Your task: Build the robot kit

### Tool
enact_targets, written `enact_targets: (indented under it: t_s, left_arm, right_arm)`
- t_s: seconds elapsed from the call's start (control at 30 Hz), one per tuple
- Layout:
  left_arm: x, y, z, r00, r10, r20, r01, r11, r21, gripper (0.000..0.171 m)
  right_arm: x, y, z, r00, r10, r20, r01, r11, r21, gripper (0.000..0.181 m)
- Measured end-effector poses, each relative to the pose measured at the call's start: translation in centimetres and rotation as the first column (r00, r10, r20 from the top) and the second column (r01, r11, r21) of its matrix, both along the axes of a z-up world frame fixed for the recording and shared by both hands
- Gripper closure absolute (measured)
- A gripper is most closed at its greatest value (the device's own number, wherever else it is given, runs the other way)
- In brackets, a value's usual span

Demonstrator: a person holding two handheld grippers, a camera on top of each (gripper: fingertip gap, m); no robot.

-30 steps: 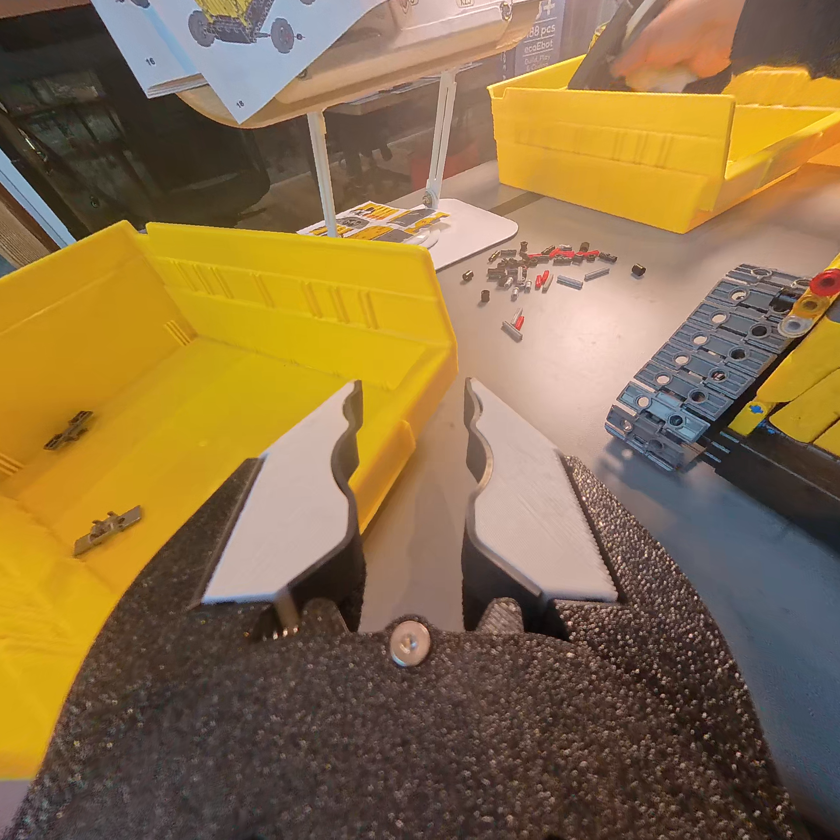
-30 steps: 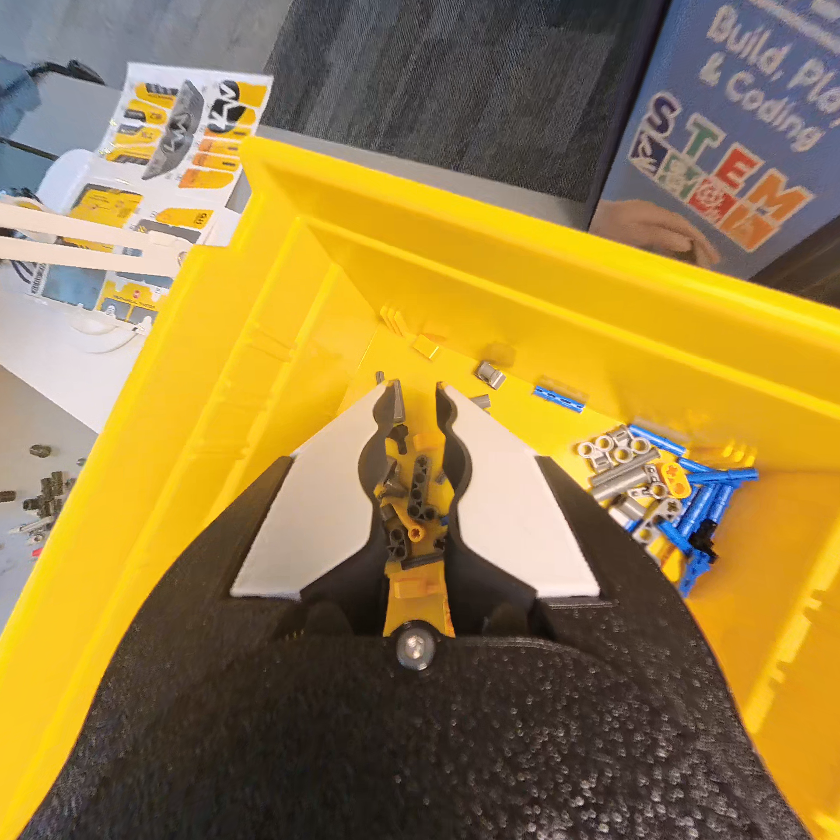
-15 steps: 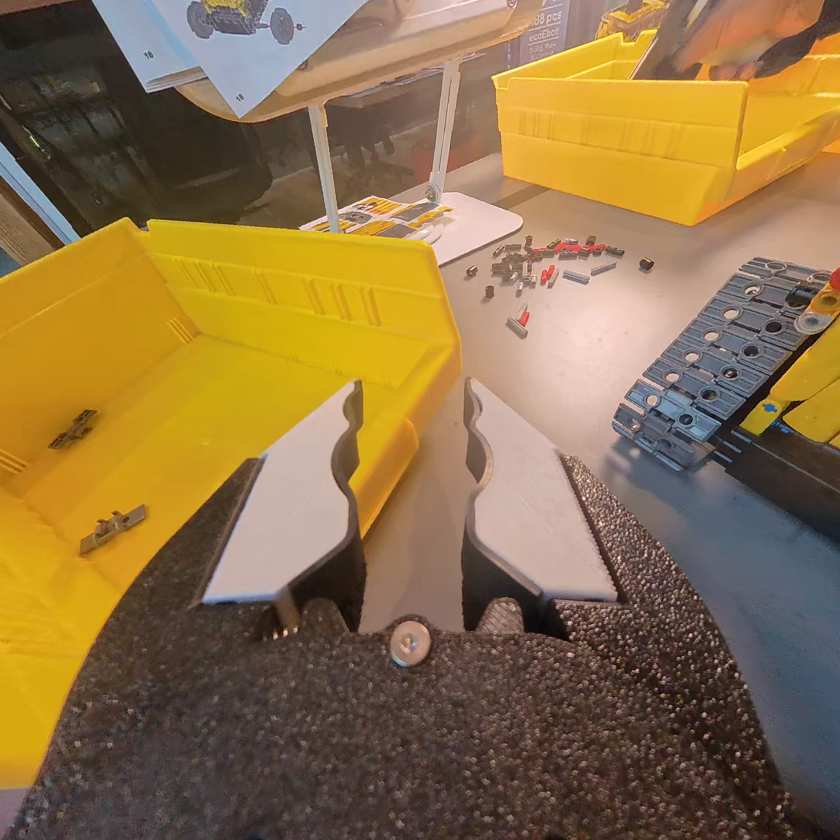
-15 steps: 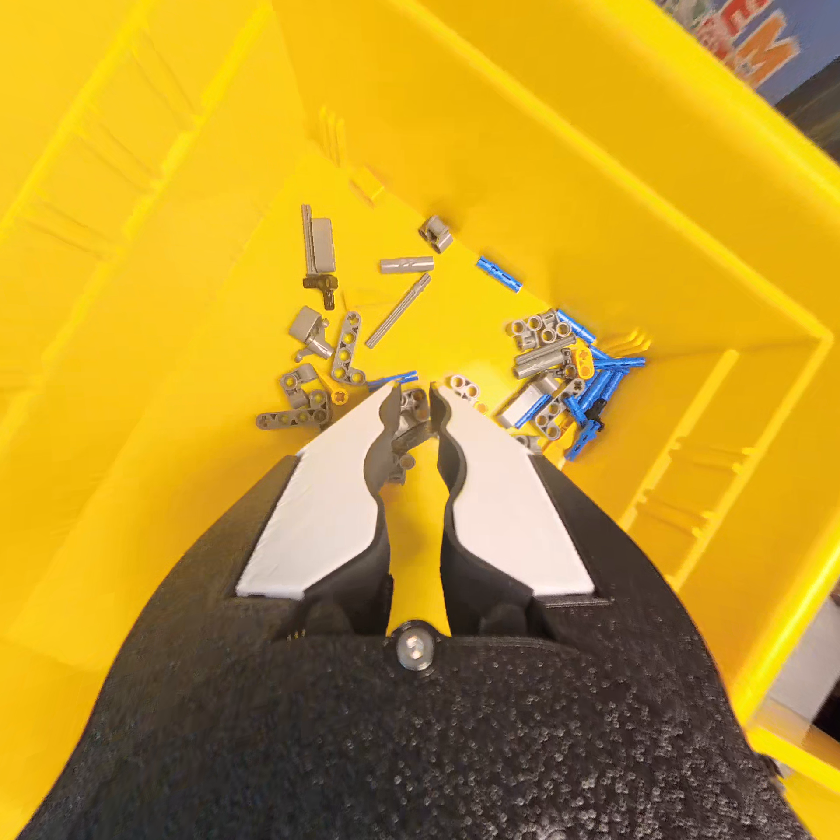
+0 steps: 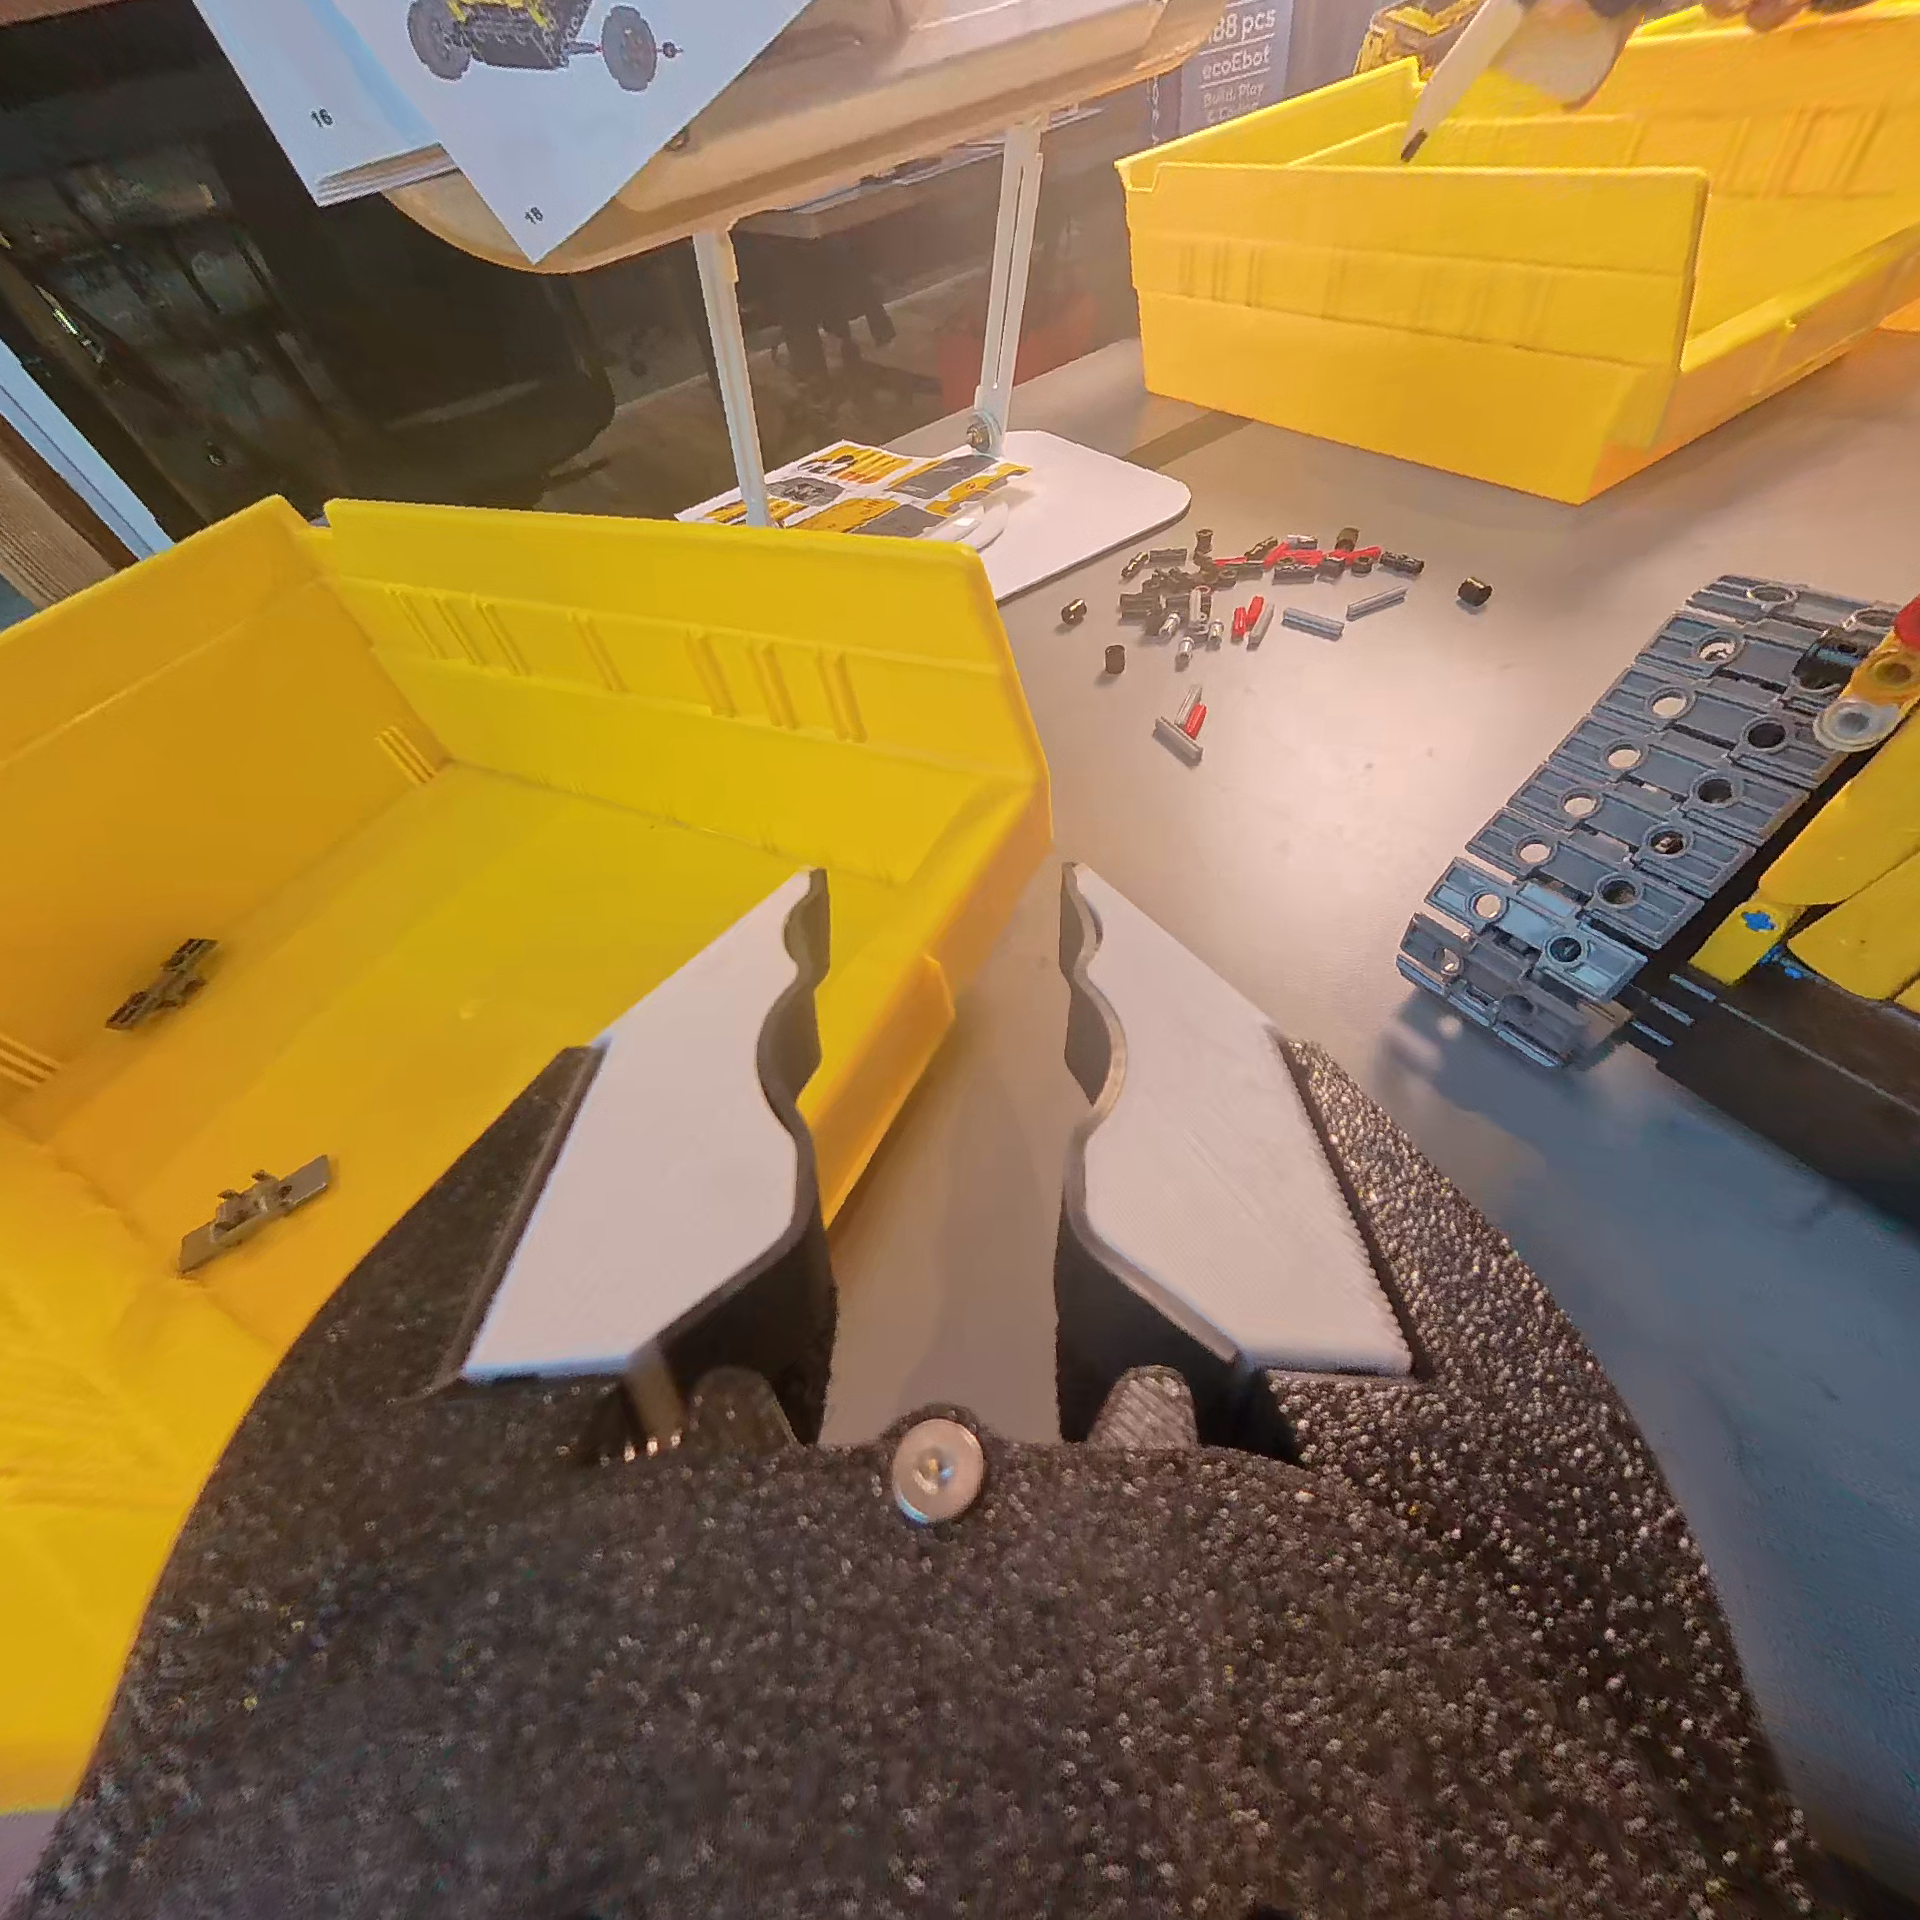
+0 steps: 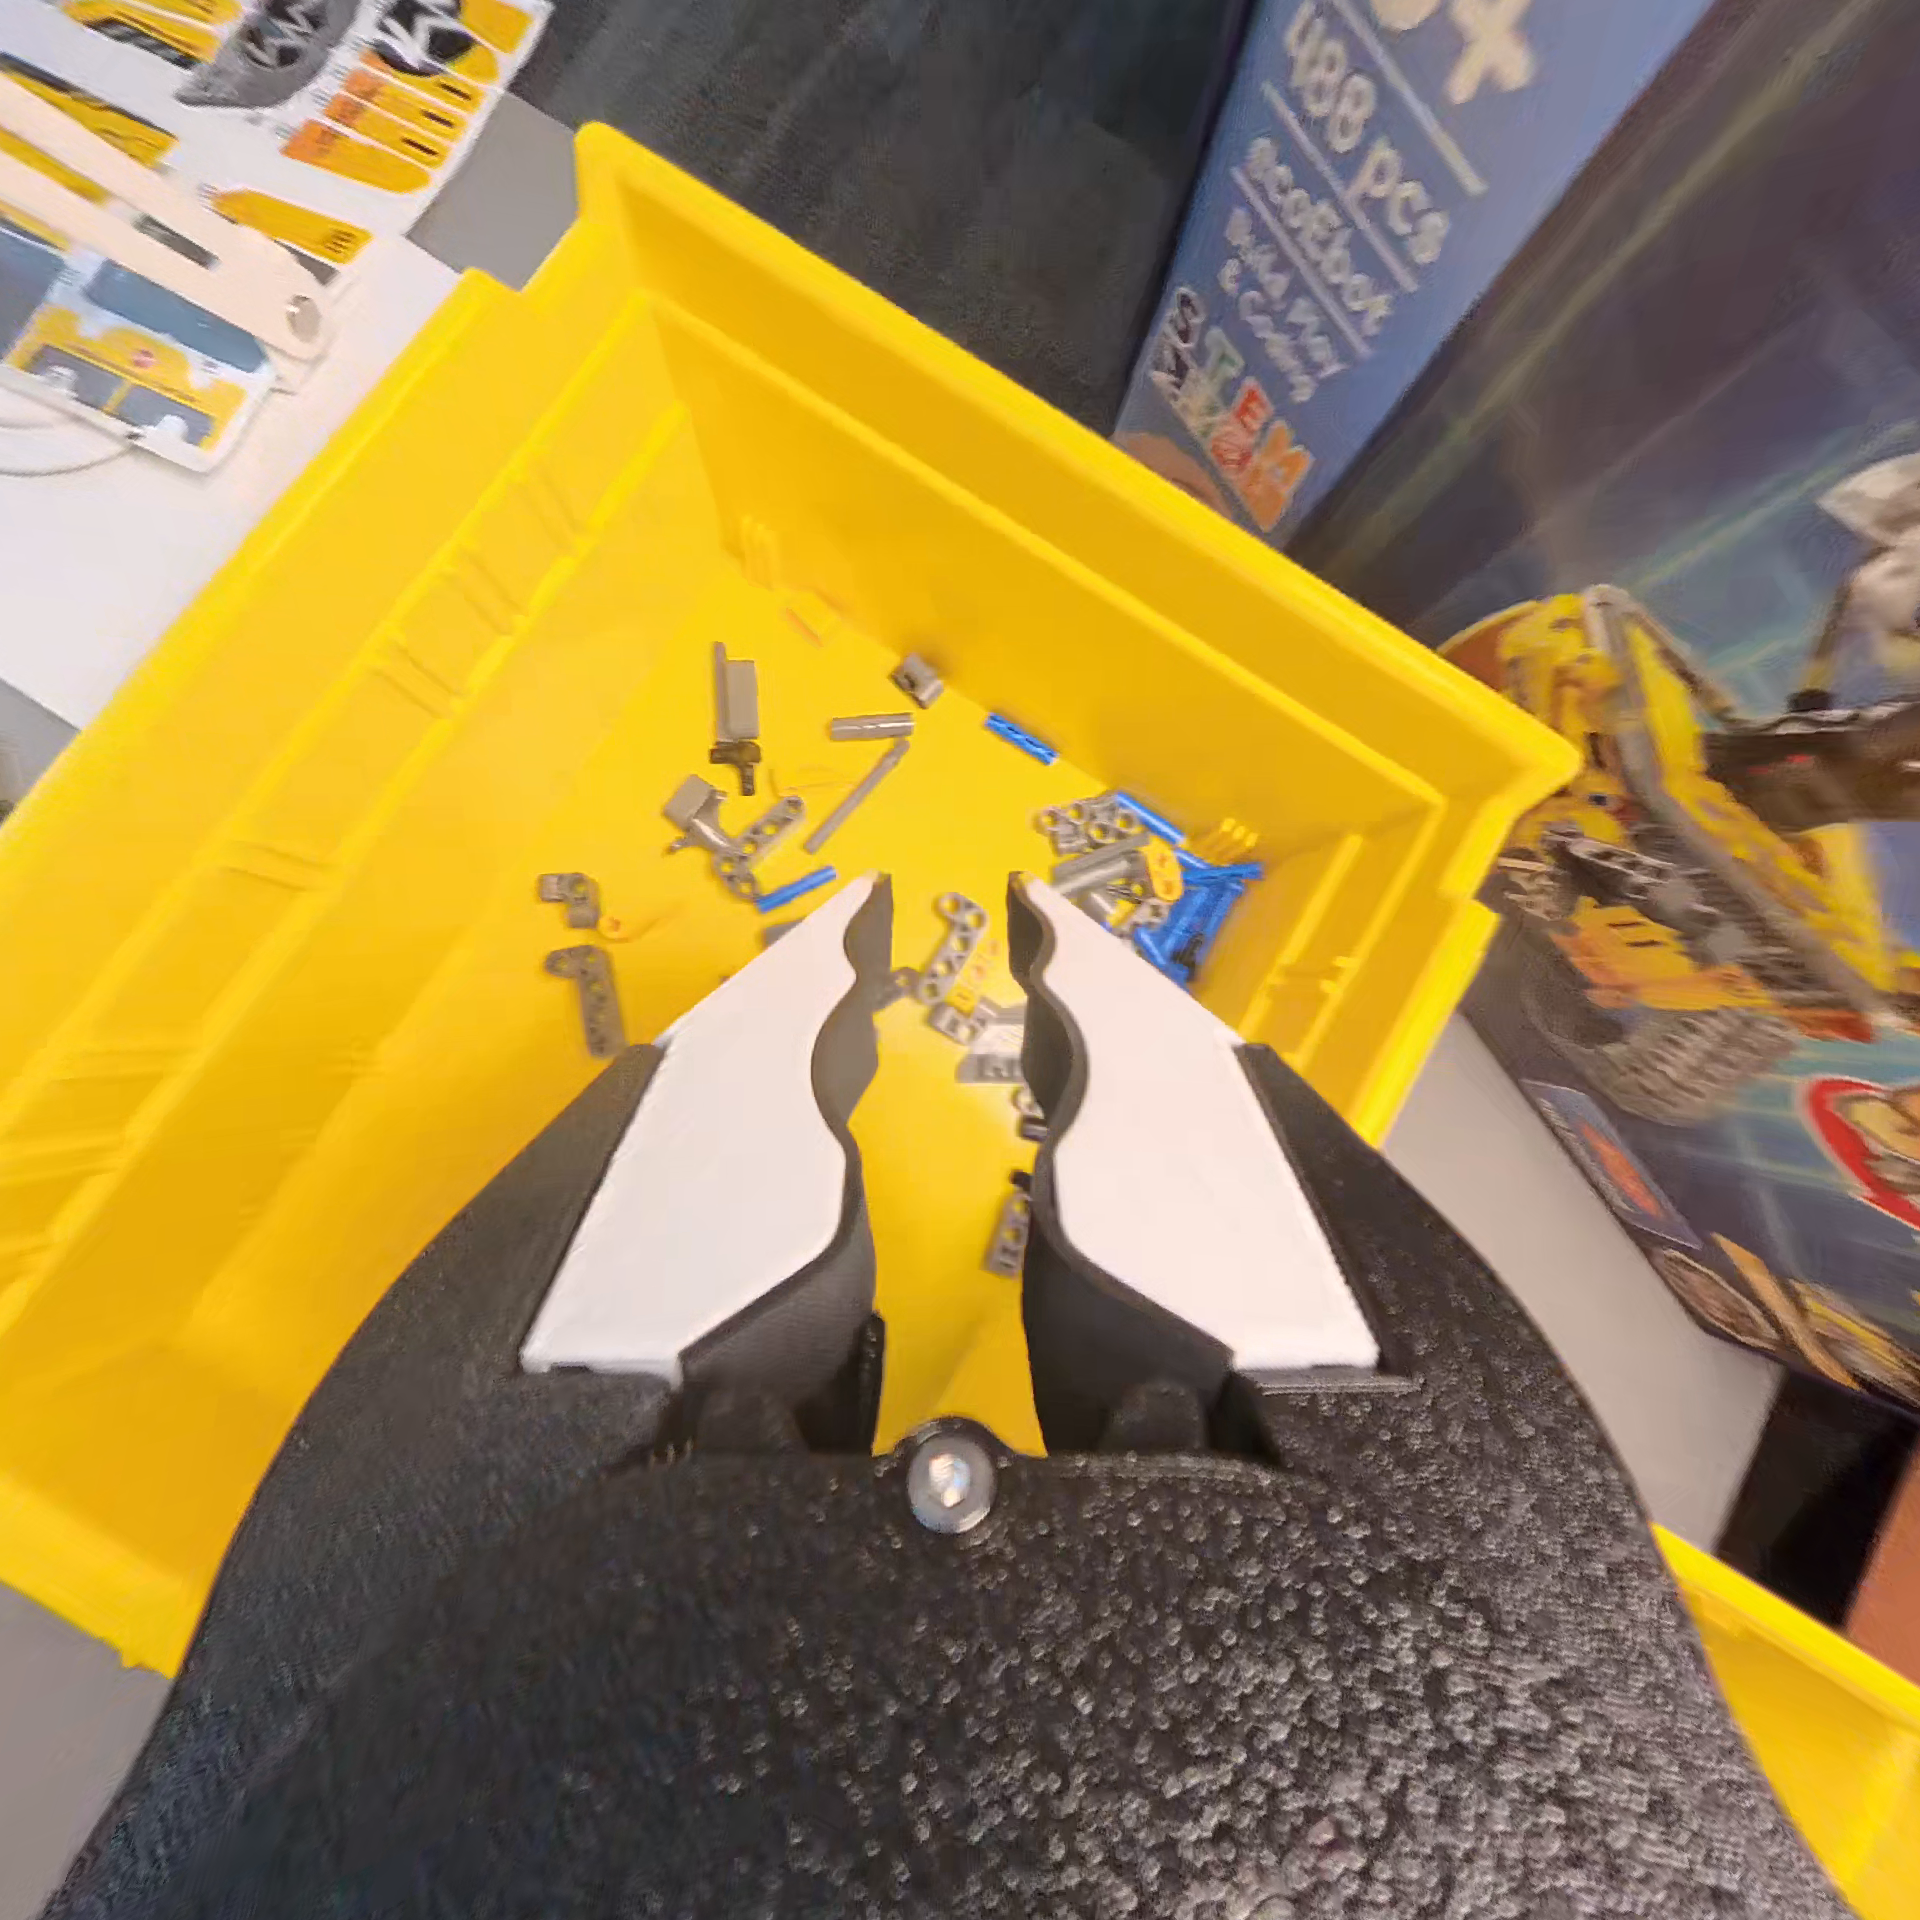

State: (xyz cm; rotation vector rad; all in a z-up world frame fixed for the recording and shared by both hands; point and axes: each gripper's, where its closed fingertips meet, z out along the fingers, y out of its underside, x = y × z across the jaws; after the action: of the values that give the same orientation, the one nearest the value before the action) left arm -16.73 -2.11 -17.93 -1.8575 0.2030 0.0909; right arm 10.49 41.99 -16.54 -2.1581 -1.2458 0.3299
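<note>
Left tool (image 5: 945, 883): gap wide, nothing held. Poised low over the bare grey counter (image 5: 1351, 883), just beside the right wall of a shallow yellow plastic bin (image 5: 665, 665); left finger overlapping the bin's corner in view, contact impossible to tell. Inside that bin, only two small flat grey connector pieces (image 5: 166, 982) (image 5: 255, 1210), well apart from the fingers.

Ahead on the counter: loose scatter of tiny black, red and grey pins (image 5: 1226, 603). To the right, a dark grey linked track belt with round holes (image 5: 1642, 810), joined to a yellow and black built model (image 5: 1849, 904) running off the edge. Farther back, a white stand base (image 5: 1070, 499) with a printed sticker sheet (image 5: 862, 494) on it, an open instruction booklet (image 5: 499, 94) up on the stand, and a second yellow bin (image 5: 1403, 312).

Right tool (image 6: 948, 883): gap moderate, empty. Hanging above the floor of a yellow plastic bin (image 6: 935, 416), well clear of its walls. Directly between the fingers, lower down, a light grey perforated beam (image 6: 956, 940); no touch. Cluster of blue pins and grey connectors (image 6: 1184, 904) just right of the right finger; more grey beams and axles (image 6: 748, 821) to the left. Pieces crowded and overlapping near the tips, so little room for a clean single pinch. Blue printed carton (image 6: 1351, 208) beyond the bin. View slightly blurred.
</note>
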Motion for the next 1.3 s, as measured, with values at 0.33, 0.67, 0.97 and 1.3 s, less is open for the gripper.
enact_targets:
  t_s: [0.33, 0.67, 0.97, 1.3]
  left_arm:
    - [0.0, 0.0, 0.0, 1.000, -0.002, 0.001, 0.002, 1.000, 0.000, 0.128]
    - [-0.2, -0.1, 0.1, 1.000, 0.005, 0.006, -0.005, 1.000, 0.003, 0.128]
    - [-0.1, -0.1, 0.1, 1.000, -0.004, 0.010, 0.004, 1.000, 0.002, 0.128]
    - [-0.3, 0.0, 0.0, 1.000, 0.020, -0.008, -0.020, 1.000, 0.004, 0.128]
  right_arm:
    - [2.6, 2.5, -1.3, 0.920, -0.014, 0.391, -0.059, 0.983, 0.176, 0.181]
    - [3.9, 5.0, -6.5, 0.574, -0.077, 0.815, -0.159, 0.966, 0.203, 0.181]
    - [3.5, 3.8, -7.1, 0.668, -0.112, 0.736, -0.060, 0.977, 0.203, 0.181]
    - [0.5, -1.9, -6.6, 0.885, -0.017, 0.466, -0.073, 0.982, 0.175, 0.181]
